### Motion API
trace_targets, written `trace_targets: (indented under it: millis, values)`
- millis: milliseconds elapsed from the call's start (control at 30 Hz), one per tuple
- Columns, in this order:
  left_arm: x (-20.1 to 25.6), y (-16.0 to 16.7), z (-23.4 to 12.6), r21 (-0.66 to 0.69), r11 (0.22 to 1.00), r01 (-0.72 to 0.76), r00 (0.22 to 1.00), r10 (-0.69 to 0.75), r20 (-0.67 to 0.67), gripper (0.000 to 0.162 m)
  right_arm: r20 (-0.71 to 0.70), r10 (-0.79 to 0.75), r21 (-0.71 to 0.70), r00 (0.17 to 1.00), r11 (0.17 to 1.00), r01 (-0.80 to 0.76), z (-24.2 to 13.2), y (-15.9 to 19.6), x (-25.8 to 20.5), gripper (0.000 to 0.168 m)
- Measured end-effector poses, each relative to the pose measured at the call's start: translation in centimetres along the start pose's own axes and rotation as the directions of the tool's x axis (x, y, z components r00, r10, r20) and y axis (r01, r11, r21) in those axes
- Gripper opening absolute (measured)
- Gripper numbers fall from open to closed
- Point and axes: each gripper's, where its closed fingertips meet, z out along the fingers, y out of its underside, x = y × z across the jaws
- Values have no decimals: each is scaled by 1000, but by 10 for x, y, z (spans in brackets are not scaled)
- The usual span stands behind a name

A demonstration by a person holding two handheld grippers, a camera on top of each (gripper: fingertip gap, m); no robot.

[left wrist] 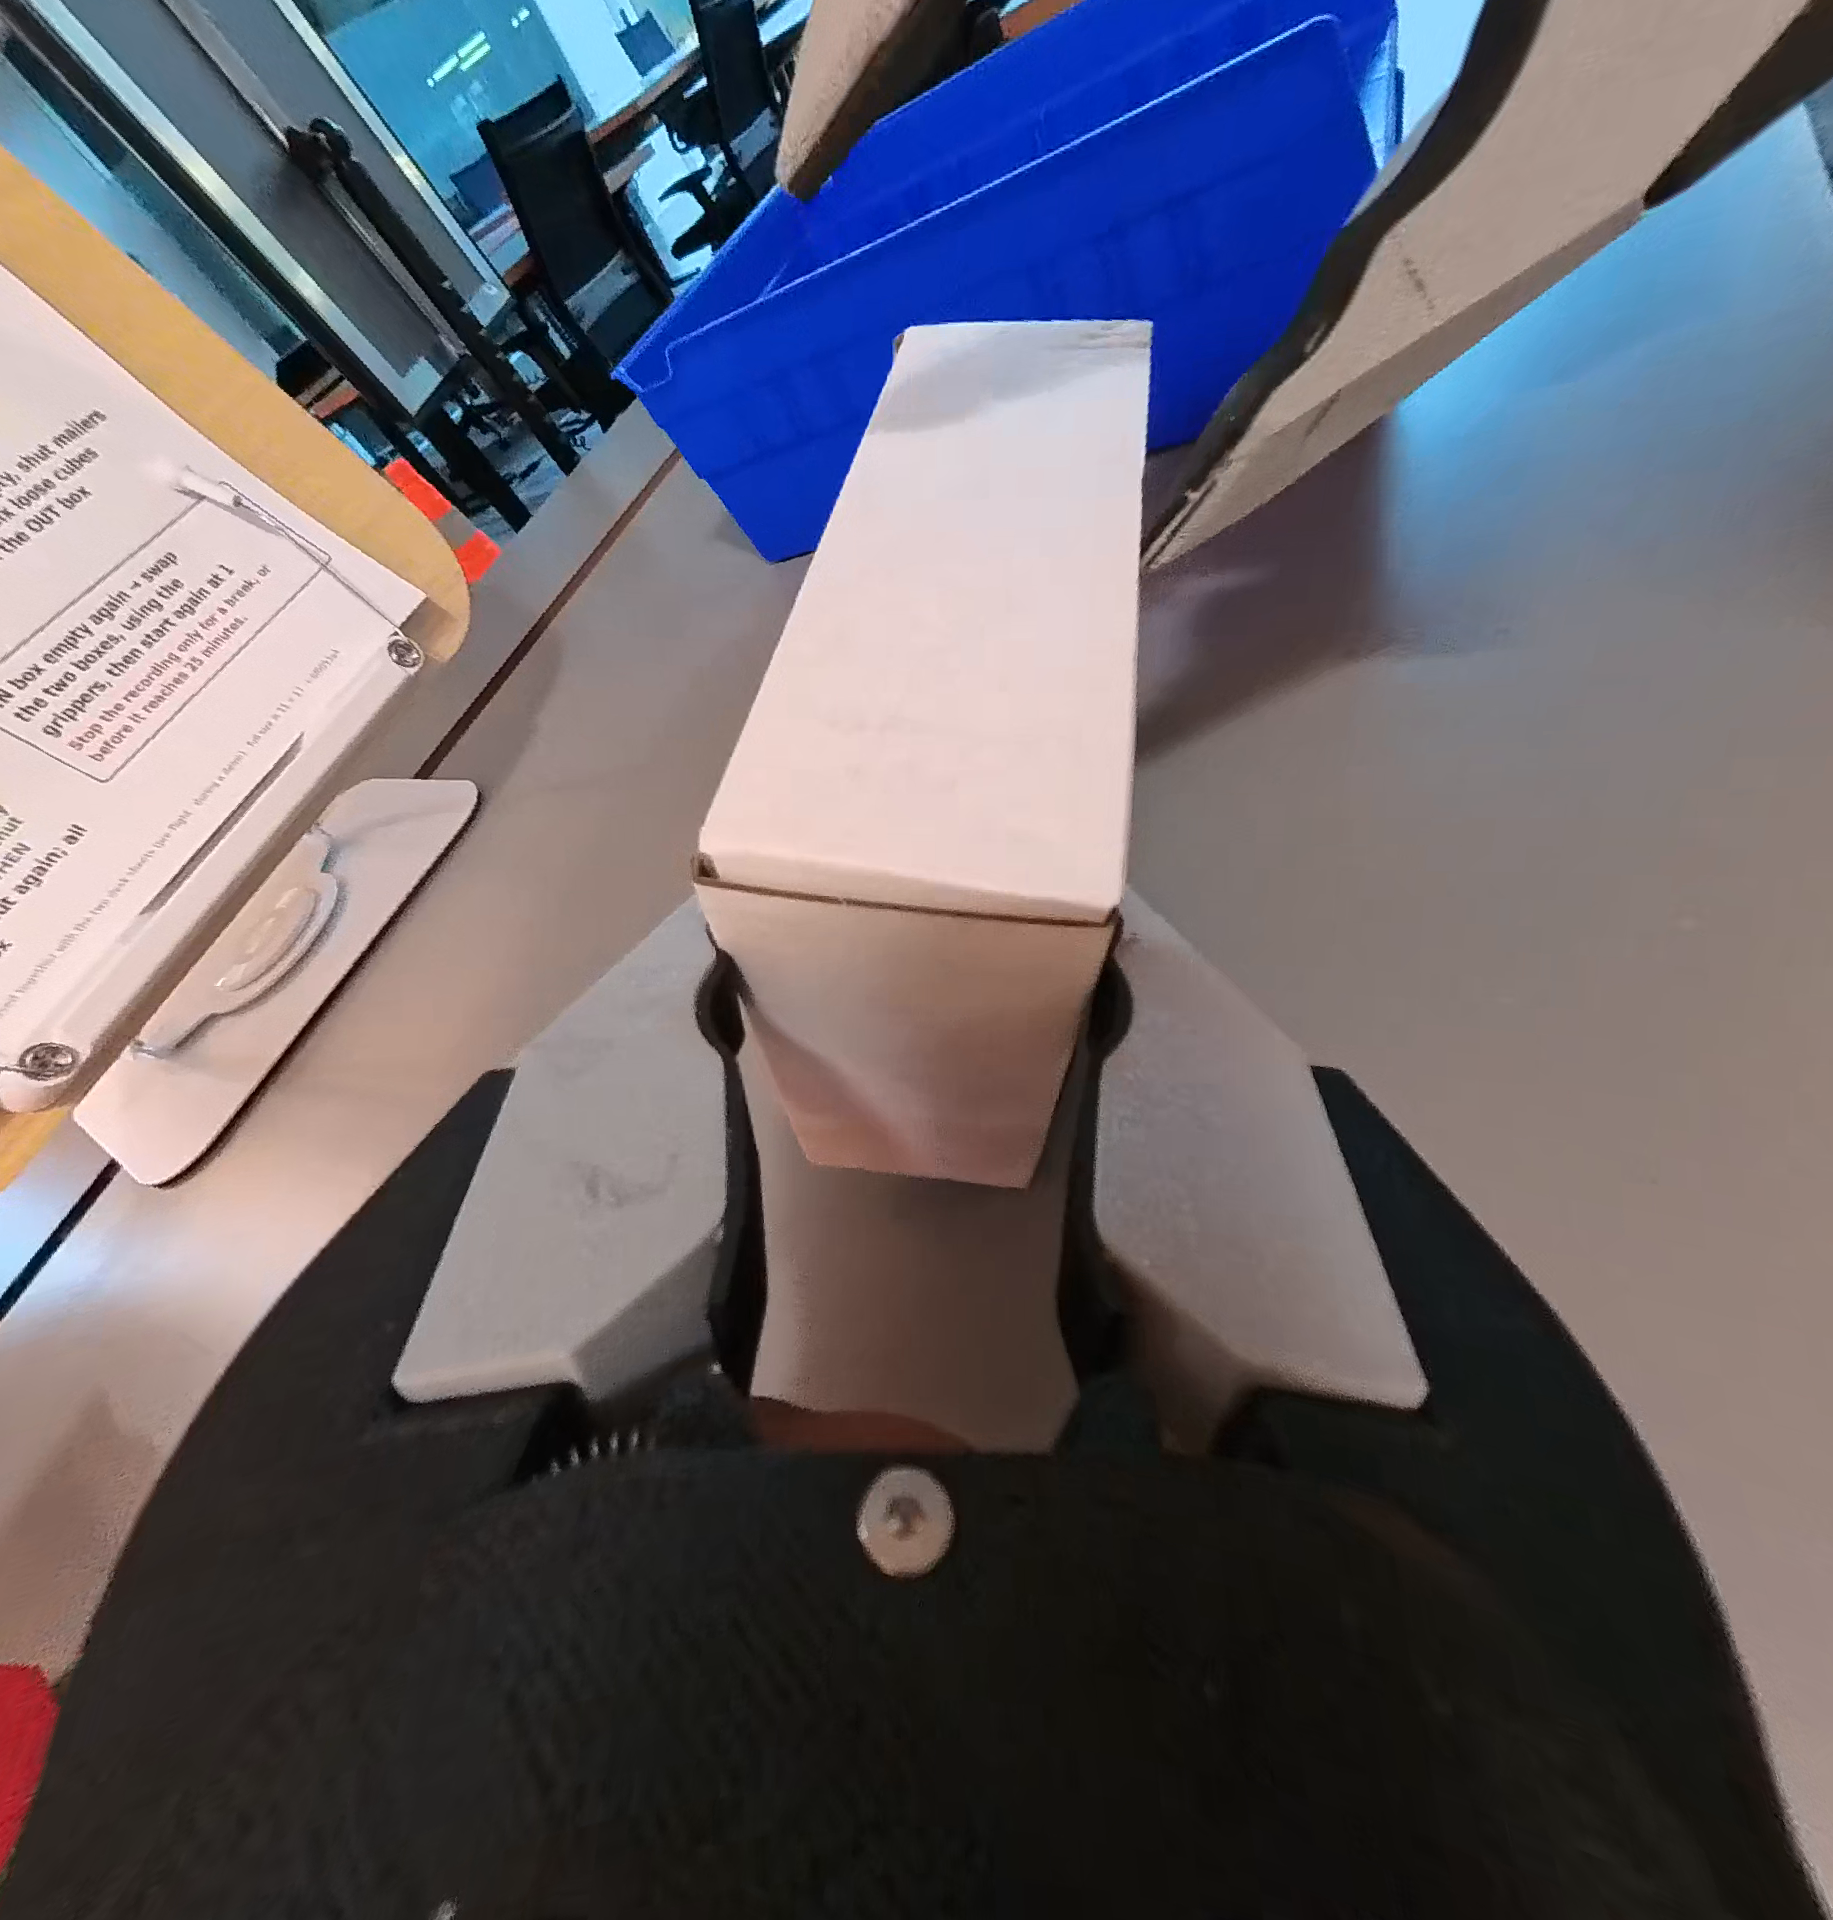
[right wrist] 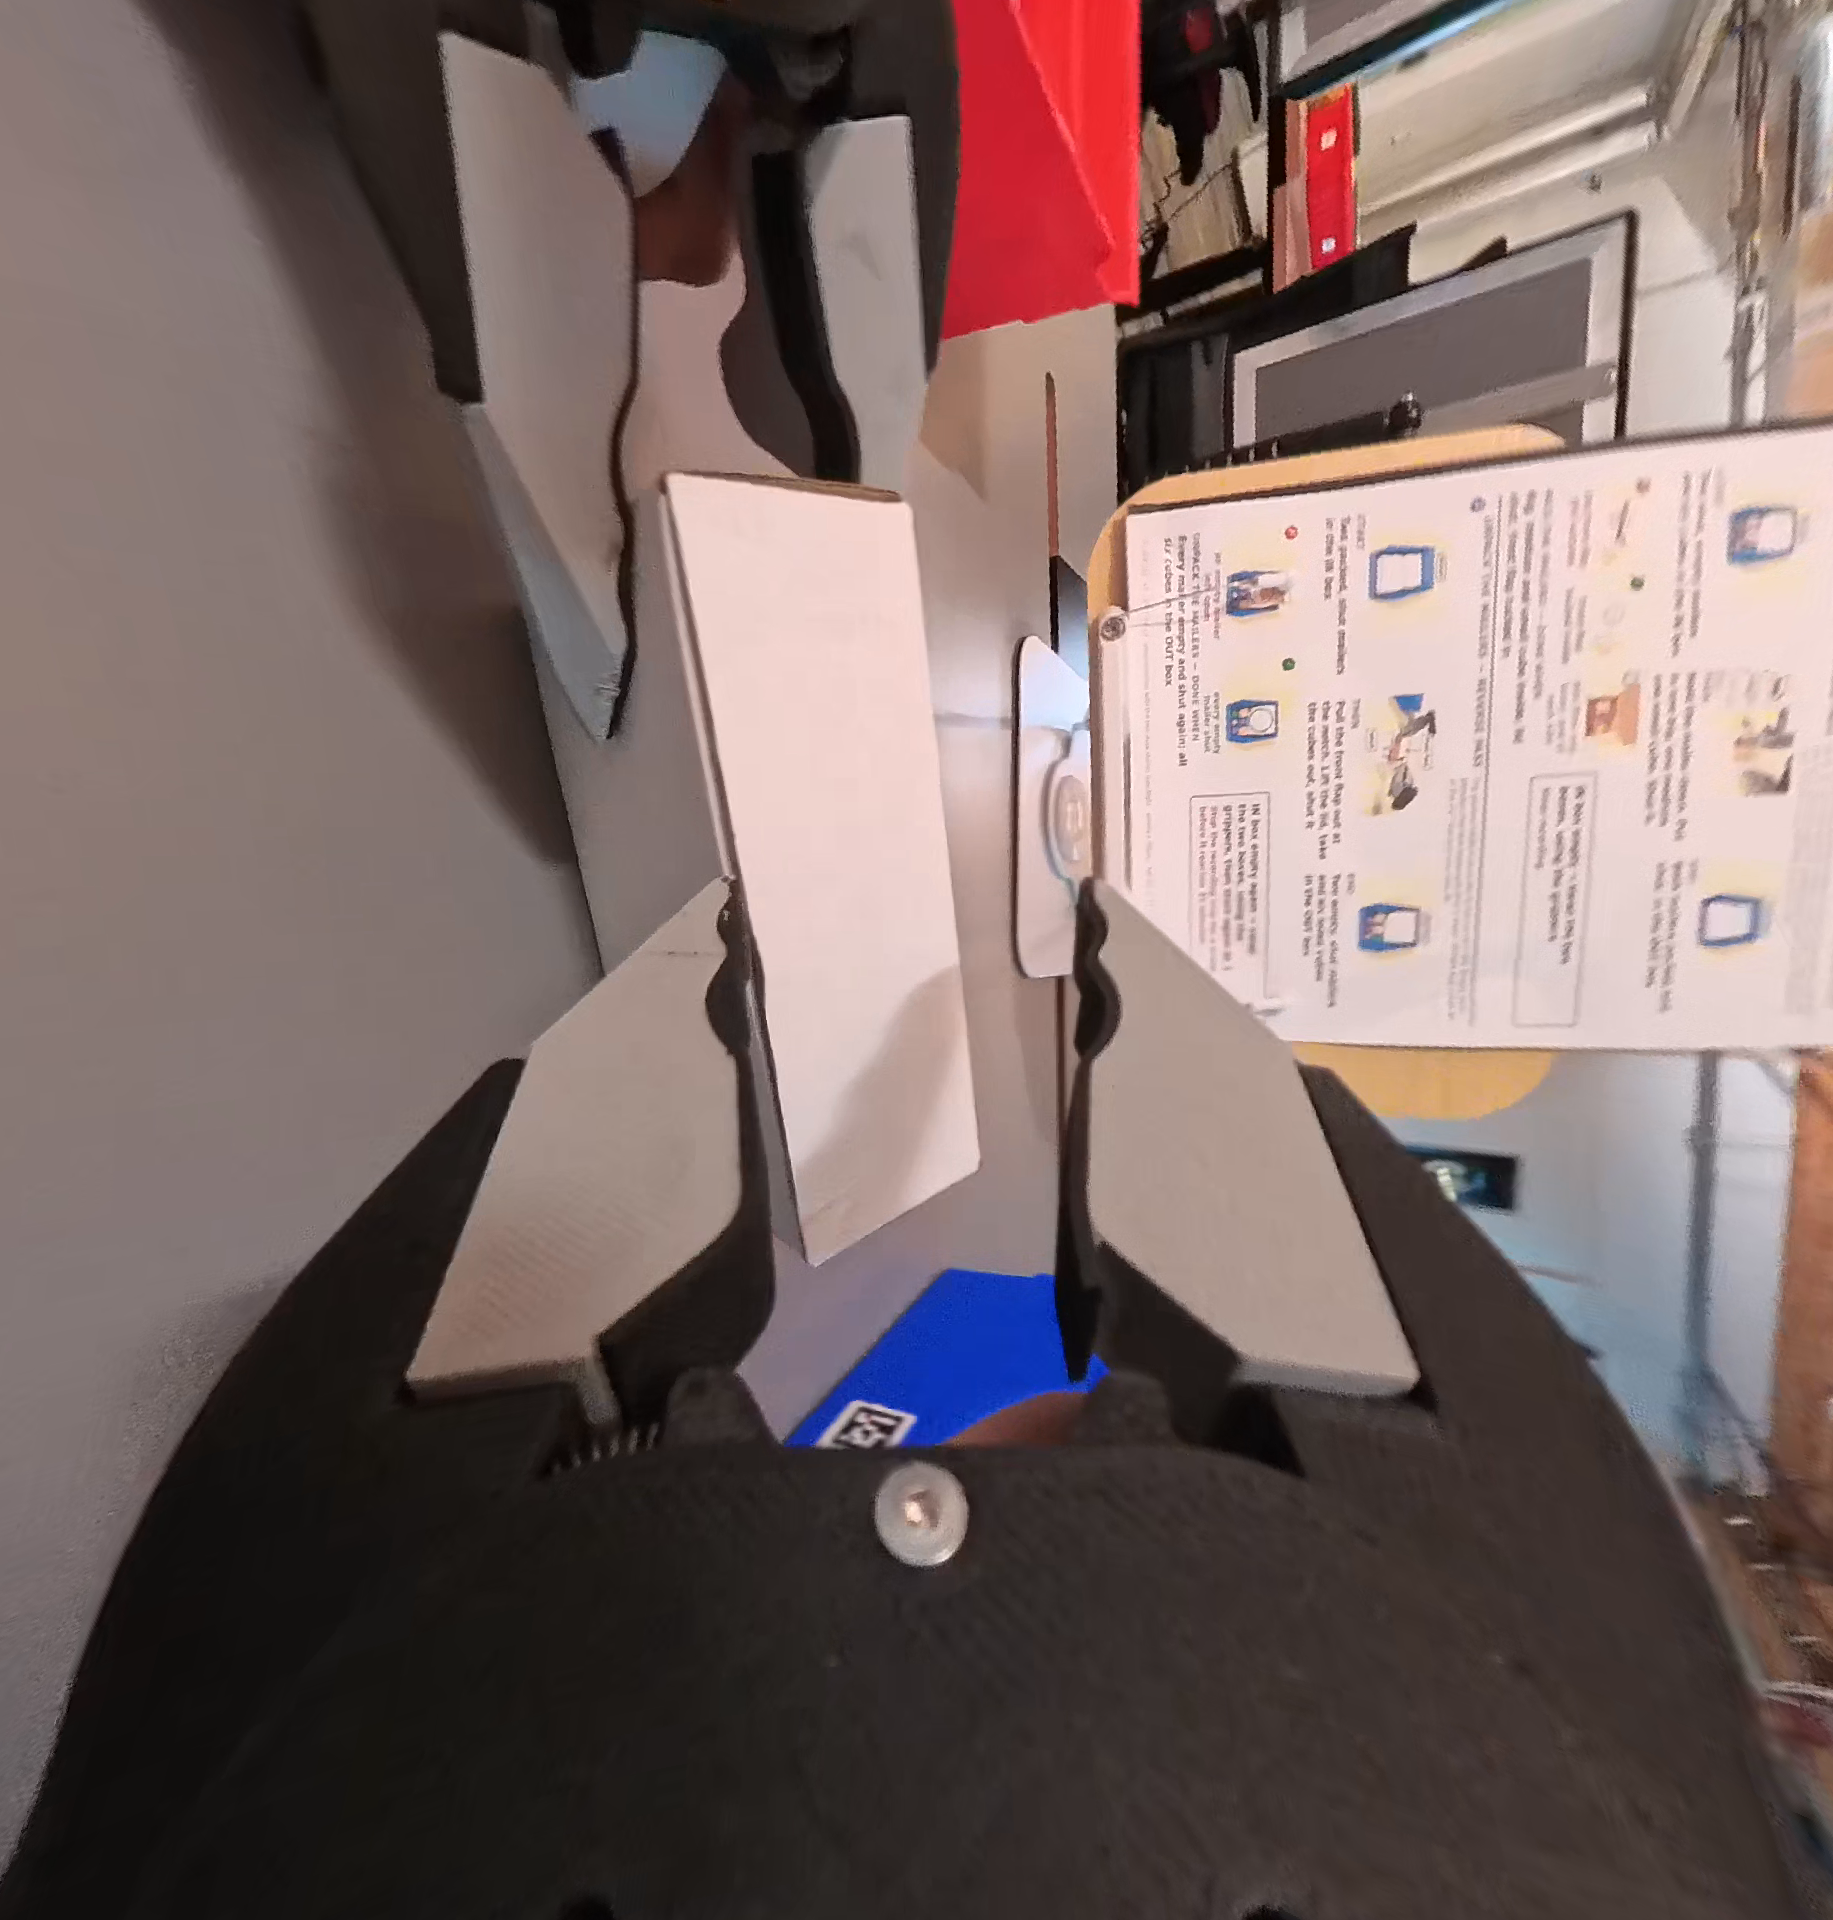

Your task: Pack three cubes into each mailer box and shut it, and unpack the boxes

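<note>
A white mailer box, closed, is held above the grey table. My left gripper is shut on its near end, one finger on each broad face. My right gripper is open around the box's other end; its left finger touches the box and its right finger stands apart. The right gripper's fingers show at the top of the left wrist view, and the left gripper shows at the top of the right wrist view. No cubes are in view.
A blue bin stands on the table beyond the box and shows low in the right wrist view. A red bin lies behind the left gripper. An instruction sheet on a wooden stand stands at the table's left edge.
</note>
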Motion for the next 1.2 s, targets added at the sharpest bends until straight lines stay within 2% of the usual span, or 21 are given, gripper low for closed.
trace_targets:
  millis: [200,367,533,633,667,733,833,967,1067,1200]
  values:
    - [2,1,-3,-10,1000,20,999,-20,-32,64,-44,-231,-34,972,973,230,-1,-12,-2,57]
    - [0,3,-7,-20,1000,3,1000,-3,-25,64,-66,-238,-47,969,971,235,2,-15,0,57]
    - [-3,3,-8,-21,1000,23,999,-23,-32,64,-140,-270,-48,953,963,266,0,-14,-1,45]
    - [-3,0,-9,-4,1000,26,999,-26,-33,64,-155,-217,-47,964,976,213,-1,-10,3,46]
    - [-3,-1,-10,-4,1000,24,999,-24,-32,64,-147,-195,-48,970,981,190,0,-9,3,47]
    - [-3,-1,-9,-7,1000,21,999,-21,-27,64,-114,-176,-62,978,984,170,3,-8,-2,38]
    - [-3,2,-8,-18,999,37,999,-38,-28,64,-115,-220,-58,969,975,214,5,-9,-5,33]
    - [-3,3,-7,-29,999,45,999,-46,-26,63,-120,-270,-46,955,963,267,6,-10,-6,33]
    - [-2,4,-6,-34,999,42,999,-43,-27,63,-103,-239,-13,966,971,239,6,-10,-5,35]
    - [1,3,-6,-31,999,16,999,-17,-35,63,72,-204,107,976,975,195,4,-9,-14,27]
